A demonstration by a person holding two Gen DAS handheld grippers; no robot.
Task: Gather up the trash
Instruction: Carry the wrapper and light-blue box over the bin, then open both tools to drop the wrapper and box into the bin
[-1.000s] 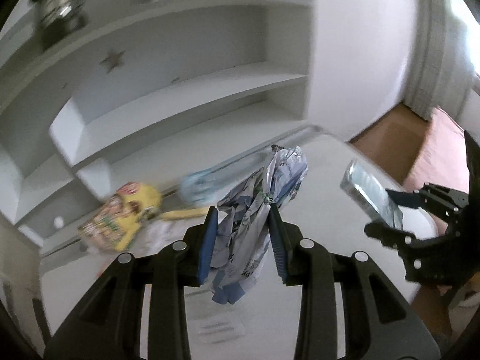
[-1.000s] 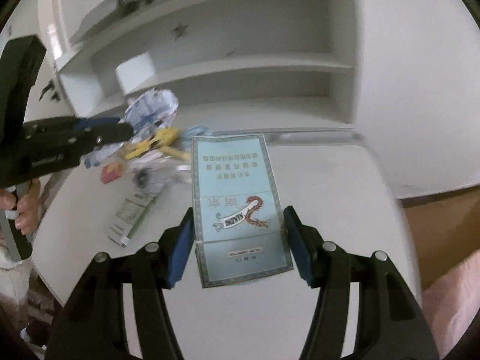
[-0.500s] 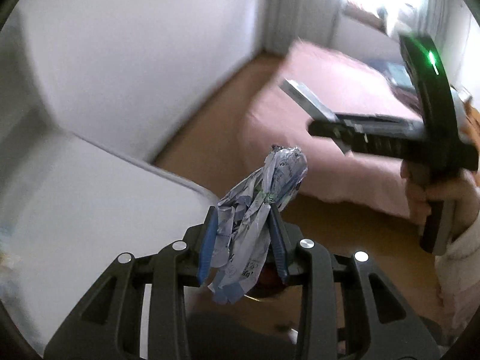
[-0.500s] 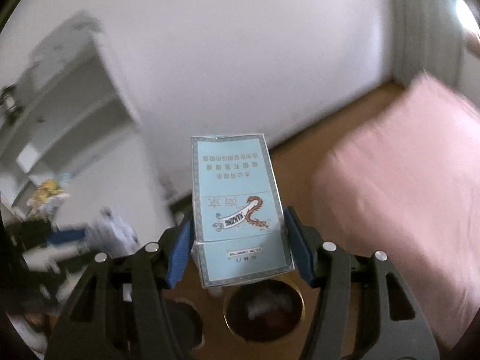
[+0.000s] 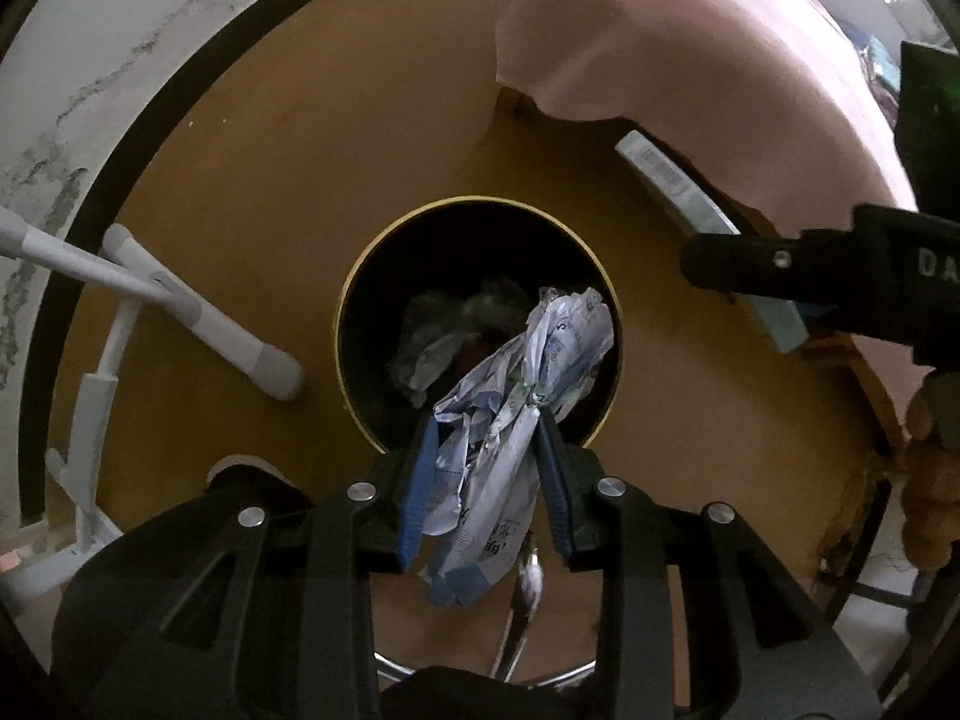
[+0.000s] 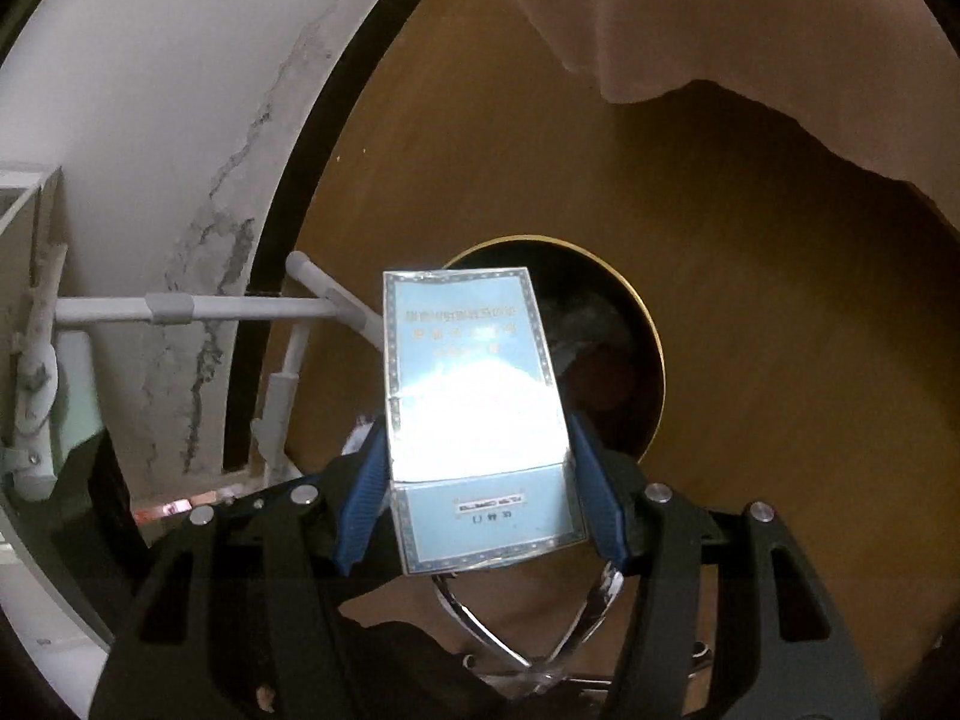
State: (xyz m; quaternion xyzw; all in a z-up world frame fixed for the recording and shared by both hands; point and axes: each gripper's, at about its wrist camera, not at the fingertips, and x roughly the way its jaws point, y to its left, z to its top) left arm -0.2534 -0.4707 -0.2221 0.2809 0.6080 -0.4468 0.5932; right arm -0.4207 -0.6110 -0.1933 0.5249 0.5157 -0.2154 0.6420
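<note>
The round, gold-rimmed trash bin [image 5: 360,276] on the brown floor [image 5: 252,168] already holds crumpled plastic wrappers [image 5: 432,354]. Above its 5 o'clock rim the left gripper [image 5: 485,468] clamps a crumpled paper wrapper [image 5: 516,408]. At 3 o'clock, the right gripper [image 6: 480,480] grasps a light-blue cigarette pack [image 6: 474,396].

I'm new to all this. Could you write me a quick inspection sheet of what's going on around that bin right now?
Surface: brown wooden floor.
Job's things: round bin with trash inside; crumpled wrapper; pale blue box.
Clutter: white rack legs.
Claws: left claw pinches the wrapper above the bin; right claw clamps the box.
Cables: nothing seen.
Surroundings: pink bedding, cracked white wall.
</note>
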